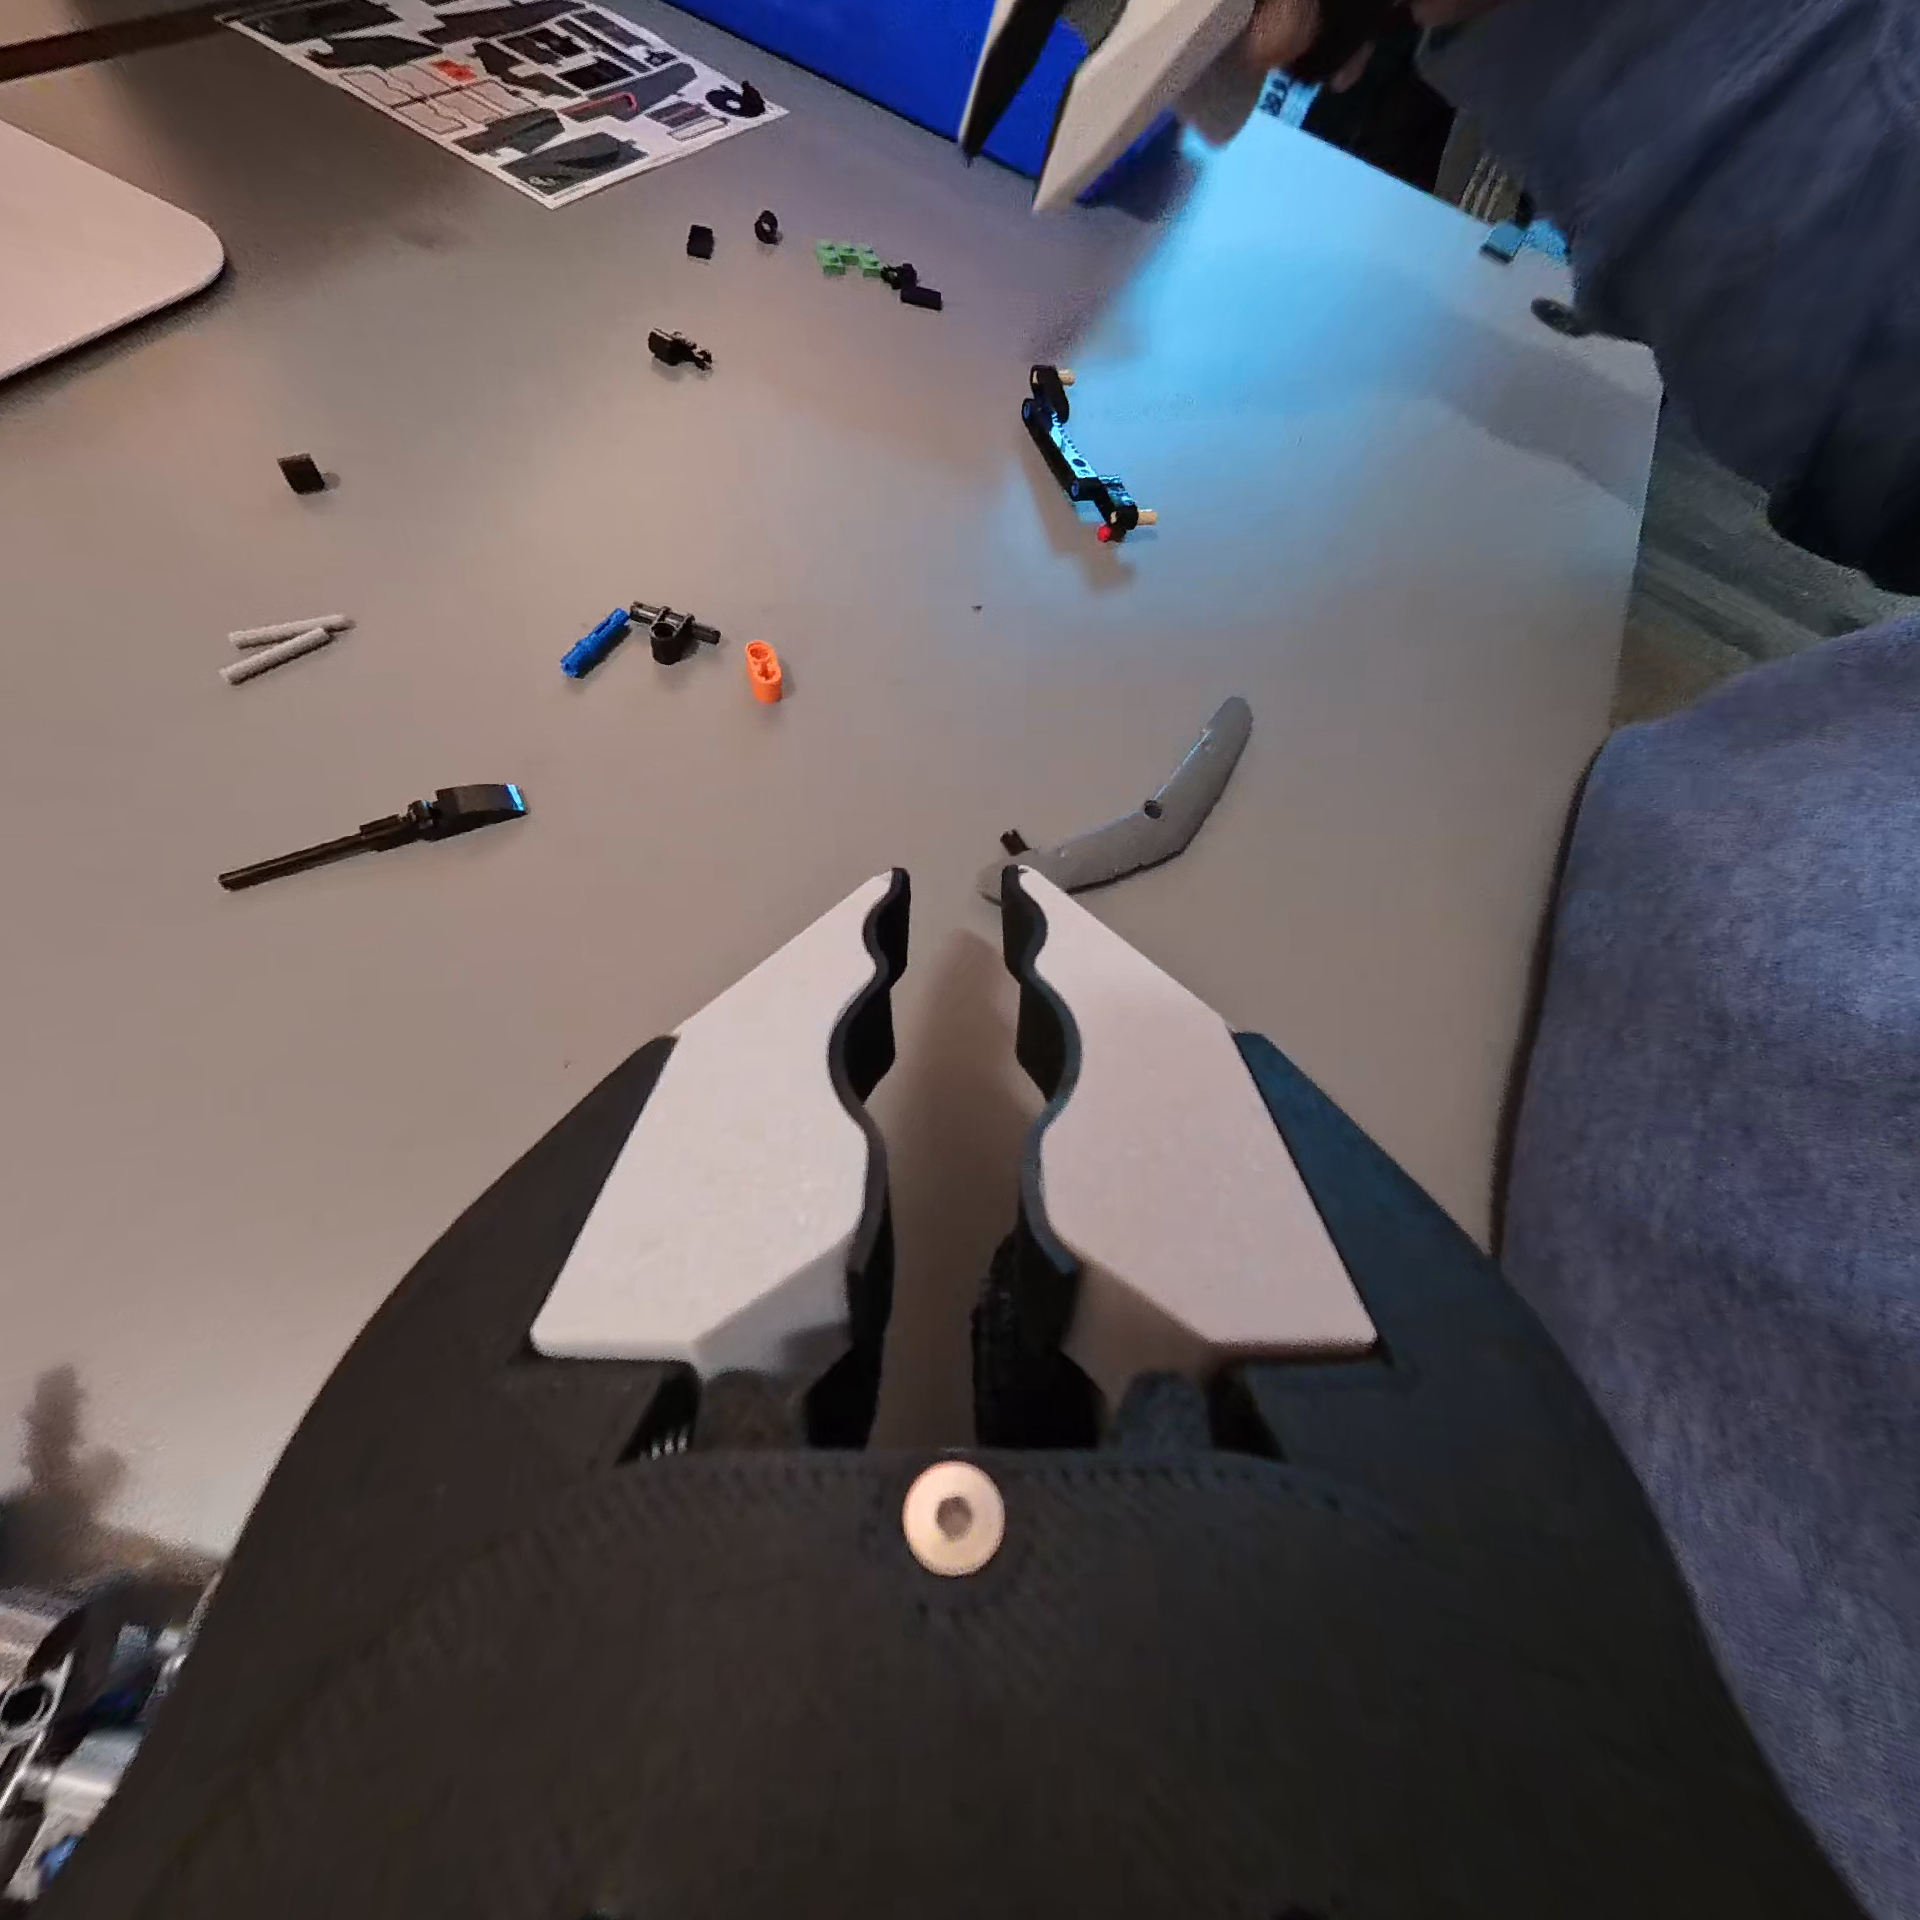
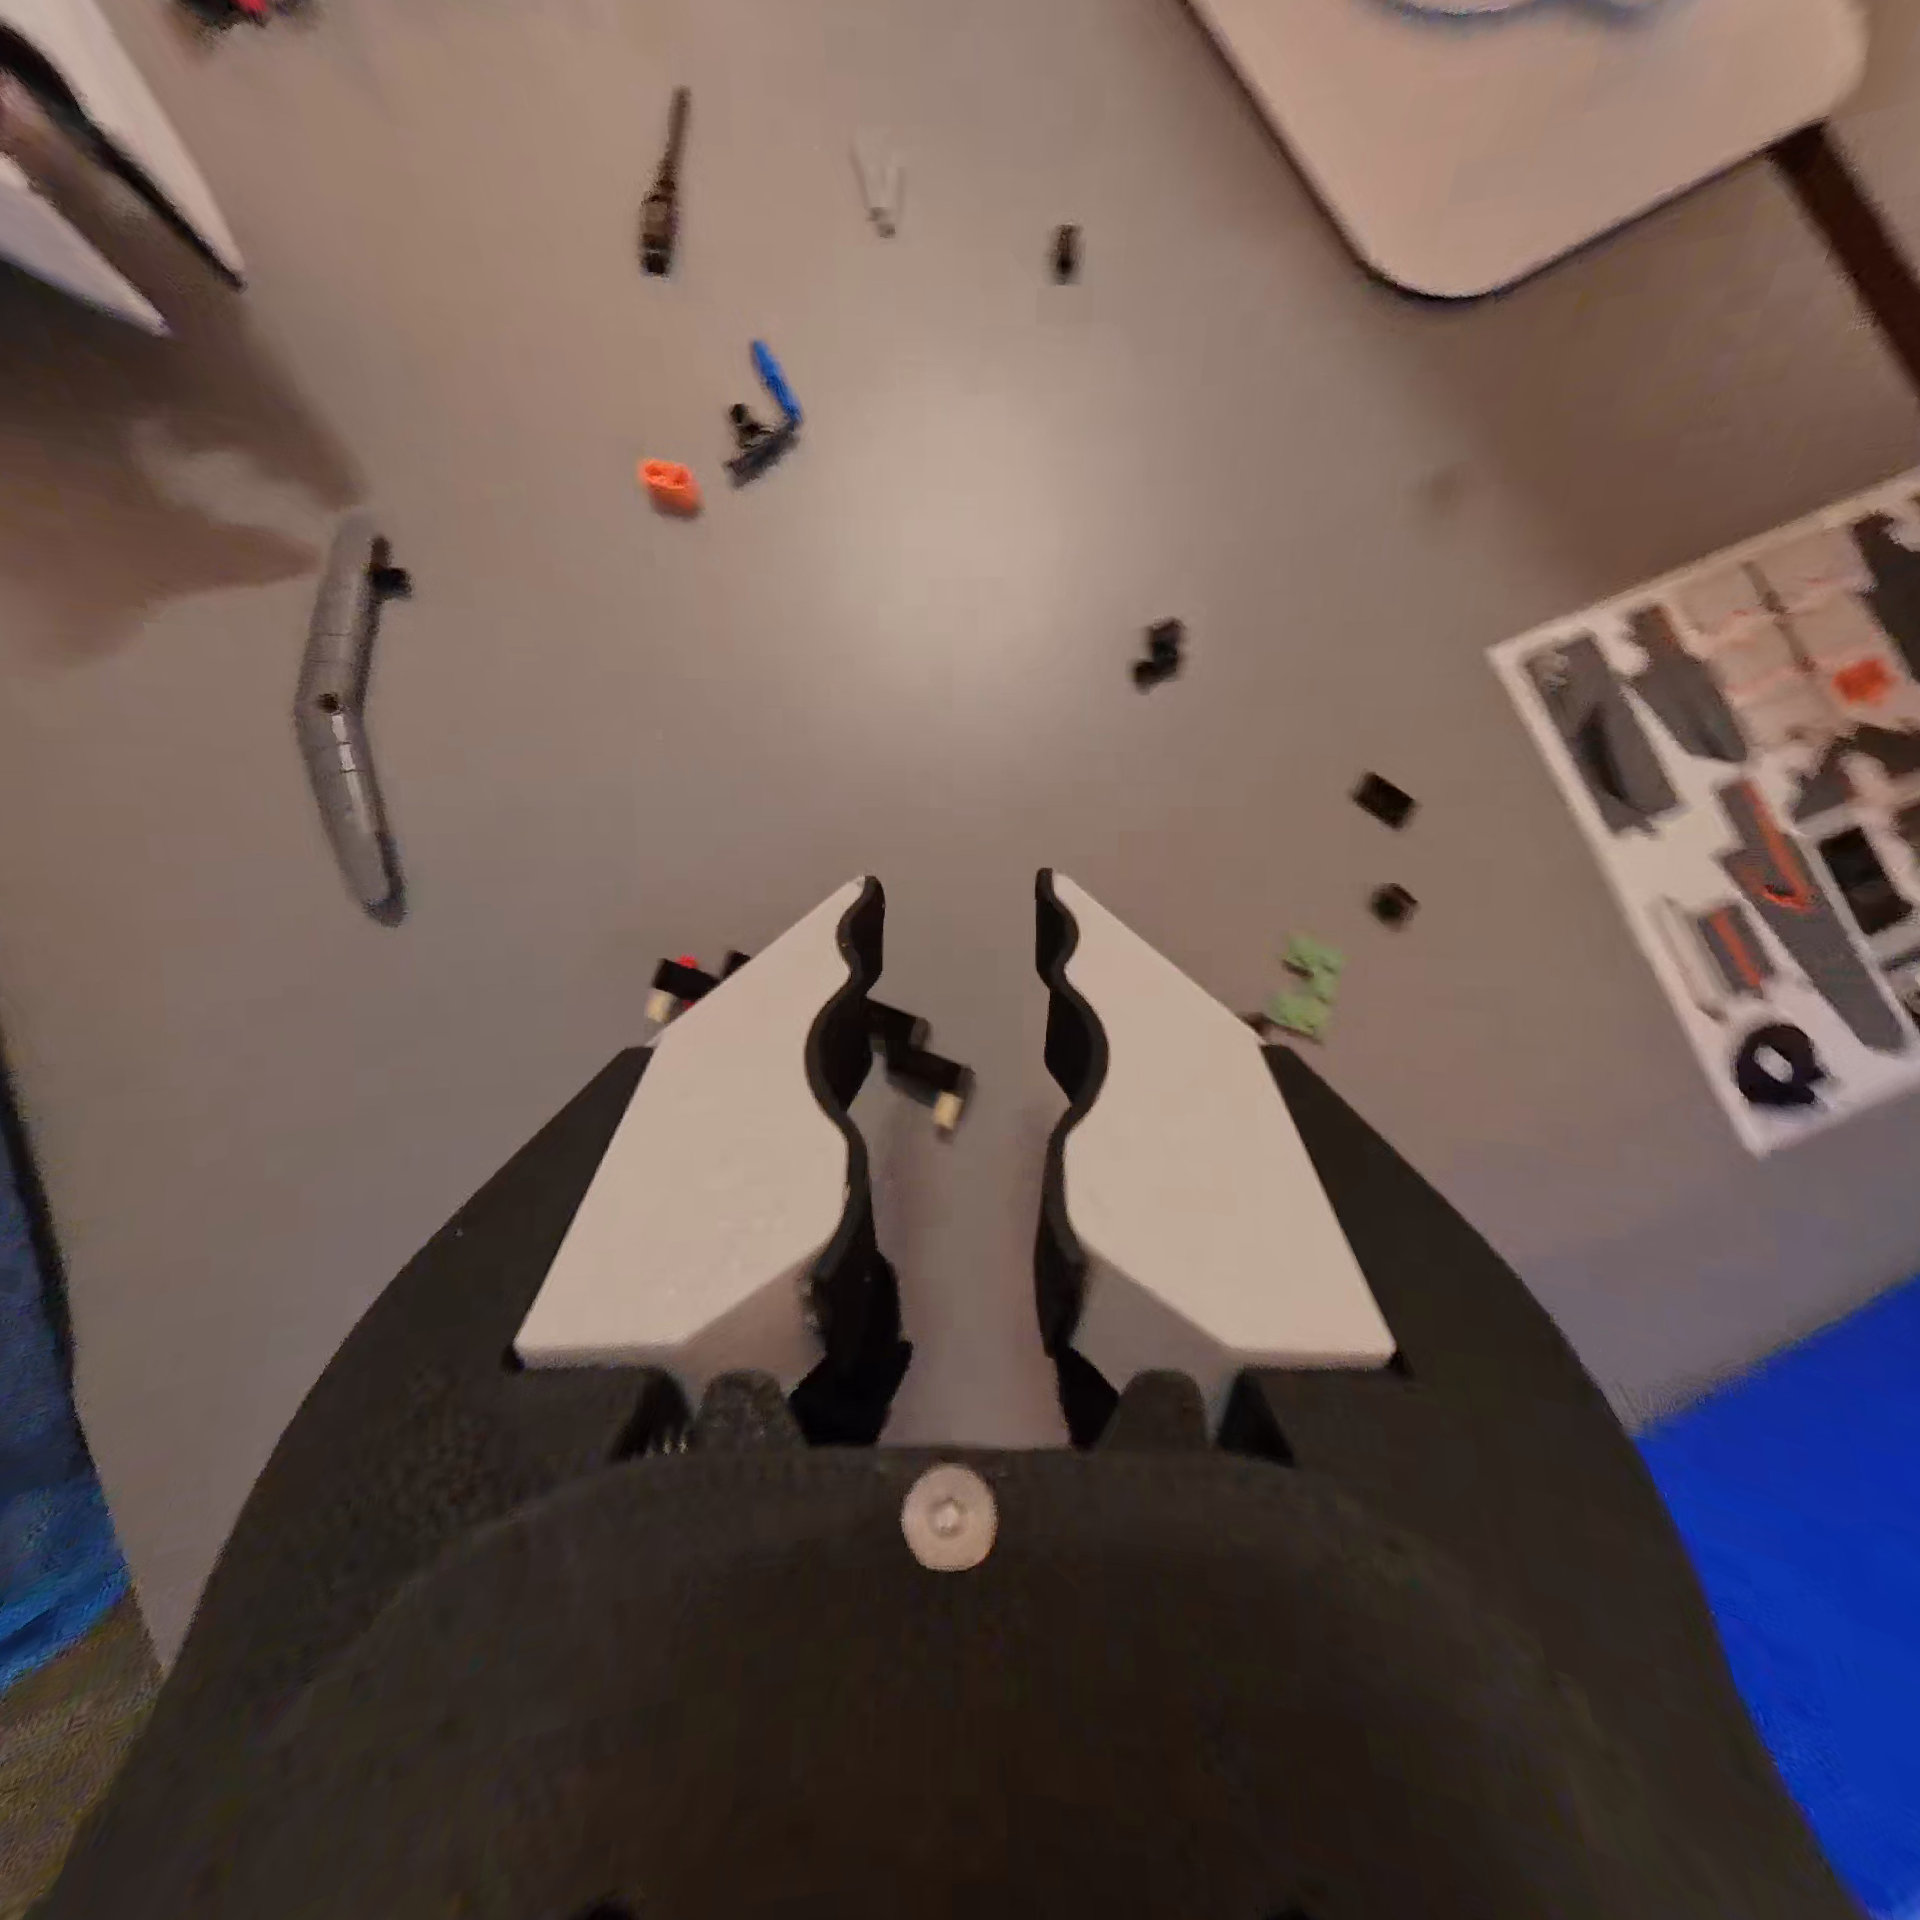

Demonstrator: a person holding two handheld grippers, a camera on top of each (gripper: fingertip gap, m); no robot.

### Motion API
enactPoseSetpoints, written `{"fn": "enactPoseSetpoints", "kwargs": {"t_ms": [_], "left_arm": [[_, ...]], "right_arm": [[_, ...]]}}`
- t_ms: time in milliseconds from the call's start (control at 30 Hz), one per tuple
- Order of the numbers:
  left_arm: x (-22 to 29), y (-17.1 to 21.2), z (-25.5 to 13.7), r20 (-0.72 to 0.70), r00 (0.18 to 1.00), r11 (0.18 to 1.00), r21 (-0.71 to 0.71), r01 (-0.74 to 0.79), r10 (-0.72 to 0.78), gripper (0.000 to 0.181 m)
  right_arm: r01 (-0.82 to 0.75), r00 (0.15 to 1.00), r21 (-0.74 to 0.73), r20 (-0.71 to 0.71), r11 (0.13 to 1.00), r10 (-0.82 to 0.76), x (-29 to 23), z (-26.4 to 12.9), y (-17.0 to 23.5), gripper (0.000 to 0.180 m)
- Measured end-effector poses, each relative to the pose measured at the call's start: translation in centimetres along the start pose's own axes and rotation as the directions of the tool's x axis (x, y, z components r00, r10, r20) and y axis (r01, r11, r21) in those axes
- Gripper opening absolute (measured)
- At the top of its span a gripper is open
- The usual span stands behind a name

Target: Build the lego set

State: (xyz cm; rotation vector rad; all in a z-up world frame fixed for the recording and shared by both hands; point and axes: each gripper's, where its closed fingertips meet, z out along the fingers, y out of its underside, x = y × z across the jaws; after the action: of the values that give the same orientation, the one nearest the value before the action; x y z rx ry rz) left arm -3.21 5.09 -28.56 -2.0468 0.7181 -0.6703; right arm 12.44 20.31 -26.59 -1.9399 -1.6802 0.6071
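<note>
Left gripper (image 1: 954, 883): jaws slightly apart, nothing held, tips just beside the near end of the curved grey piece (image 1: 1153, 810). Right gripper (image 2: 958, 888): jaws wider apart, empty, hovering over the black beam with tan pegs (image 2: 920, 1060). Loose pieces lie scattered on the grey table (image 1: 520, 1039); orange connector (image 1: 764, 670) mid-table, sticker sheet (image 2: 1766, 810) at far edge.
</note>
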Motion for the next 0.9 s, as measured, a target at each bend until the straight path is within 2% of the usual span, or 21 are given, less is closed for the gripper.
{"fn": "enactPoseSetpoints", "kwargs": {"t_ms": [200,267,333,433,567,633,733,900], "left_arm": [[0.3,0.4,0.5,0.005,1.000,1.000,-0.023,-0.009,0.009,0.015],[0.2,0.5,0.3,0.016,1.000,1.000,-0.026,-0.014,0.014,0.015],[-0.1,0.6,0.0,0.024,1.000,1.000,-0.025,-0.015,0.015,0.015],[-0.4,0.5,-0.2,0.014,1.000,1.000,-0.013,-0.001,0.001,0.015],[-0.1,0.7,0.4,-0.024,1.000,1.000,-0.016,0.015,-0.016,0.015],[0.3,0.7,0.9,-0.040,0.999,1.000,-0.022,0.017,-0.018,0.015],[0.6,0.8,1.3,-0.039,0.999,0.999,-0.039,0.005,-0.007,0.016],[0.5,1.0,1.6,-0.022,1.000,0.999,-0.050,0.008,-0.010,0.016]], "right_arm": [[0.141,0.979,-0.015,0.151,0.990,-0.137,-5.0,7.5,-4.2,0.027],[0.185,0.976,-0.042,0.125,0.982,-0.179,-4.8,8.8,-5.1,0.027],[0.173,0.985,-0.063,0.029,0.983,-0.172,-2.2,8.2,-5.3,0.025],[0.037,0.994,-0.014,-0.101,0.999,-0.039,3.0,4.4,-4.1,0.024],[-0.111,0.968,0.001,-0.226,0.994,0.108,8.0,-1.2,0.2,0.027],[-0.166,0.954,-0.044,-0.259,0.985,0.149,9.0,-2.6,2.6,0.034],[-0.217,0.950,-0.088,-0.247,0.972,0.190,9.1,-2.3,4.9,0.040],[-0.211,0.959,-0.098,-0.211,0.973,0.187,8.0,1.1,4.8,0.035]]}}
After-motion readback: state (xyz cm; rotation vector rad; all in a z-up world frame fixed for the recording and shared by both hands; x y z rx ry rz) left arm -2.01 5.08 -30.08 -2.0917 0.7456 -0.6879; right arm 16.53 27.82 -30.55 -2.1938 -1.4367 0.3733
